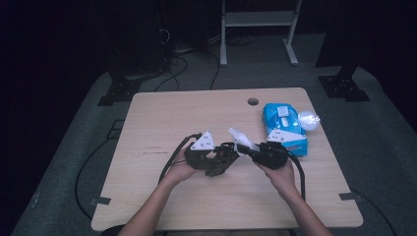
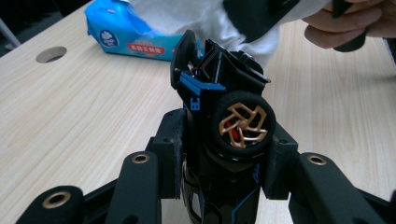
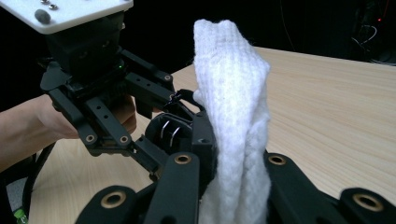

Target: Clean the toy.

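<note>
My left gripper [image 1: 222, 157] [image 2: 224, 161] is shut on a black toy car [image 2: 219, 93] with blue trim and a gold-spoked wheel [image 2: 243, 123], held nose up over the middle of the table [image 1: 172, 113]. My right gripper [image 1: 247, 147] [image 3: 233, 189] is shut on a white knitted cloth [image 3: 233, 112] [image 1: 241, 137] that stands up between its jaws. The cloth [image 2: 205, 18] presses against the far end of the car [image 3: 169, 133]. The two grippers face each other, almost touching.
A blue pack of wipes [image 1: 285, 129] [image 2: 126, 37] lies at the table's right, with a pale round object [image 1: 309, 119] beside it. A cable hole [image 1: 253, 102] [image 2: 50, 53] sits near the far edge. Cables trail from both grippers.
</note>
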The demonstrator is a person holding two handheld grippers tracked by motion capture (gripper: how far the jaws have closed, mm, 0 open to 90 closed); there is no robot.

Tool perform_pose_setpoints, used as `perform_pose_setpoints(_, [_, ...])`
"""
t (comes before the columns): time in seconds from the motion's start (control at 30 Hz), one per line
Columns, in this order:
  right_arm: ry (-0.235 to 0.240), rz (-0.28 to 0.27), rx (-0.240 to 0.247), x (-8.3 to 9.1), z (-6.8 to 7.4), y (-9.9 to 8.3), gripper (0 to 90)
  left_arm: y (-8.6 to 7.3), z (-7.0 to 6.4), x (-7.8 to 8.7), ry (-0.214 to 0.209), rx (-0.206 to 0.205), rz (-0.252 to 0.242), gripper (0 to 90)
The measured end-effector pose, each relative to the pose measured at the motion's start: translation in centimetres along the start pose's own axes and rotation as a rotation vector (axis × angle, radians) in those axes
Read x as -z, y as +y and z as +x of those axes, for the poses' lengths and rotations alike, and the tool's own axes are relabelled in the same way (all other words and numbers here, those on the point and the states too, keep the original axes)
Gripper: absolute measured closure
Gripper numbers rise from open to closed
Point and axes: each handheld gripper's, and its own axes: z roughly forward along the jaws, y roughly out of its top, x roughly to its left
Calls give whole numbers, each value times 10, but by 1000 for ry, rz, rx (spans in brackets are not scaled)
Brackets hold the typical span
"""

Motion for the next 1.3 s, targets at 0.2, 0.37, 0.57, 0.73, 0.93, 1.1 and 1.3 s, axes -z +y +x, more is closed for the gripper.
perform_pose_setpoints(0.2, [-2, 26, -57, -3, -12, -13, 816, -4, 2, -2, 3, 10, 14, 578])
perform_pose_setpoints(0.37, [-33, 93, -78, -5, -21, -21, 815, -6, 7, -5, -13, 29, 9, 577])
perform_pose_setpoints(0.57, [-70, 92, -74, 2, -26, -21, 815, -4, 12, -13, -20, 49, 14, 577])
perform_pose_setpoints(0.73, [-121, 95, -44, 8, -29, -17, 815, 7, 18, -32, -8, 18, 87, 604])
perform_pose_setpoints(0.93, [-145, 100, -45, 13, -34, -18, 815, 14, 28, -55, -27, 10, 182, 606])
perform_pose_setpoints(1.1, [-155, 108, -45, 12, -38, -20, 815, 19, 38, -68, -8, 8, 260, 606])
perform_pose_setpoints(1.3, [-159, 120, -49, 11, -41, -21, 814, 17, 42, -74, -12, 26, 300, 603])
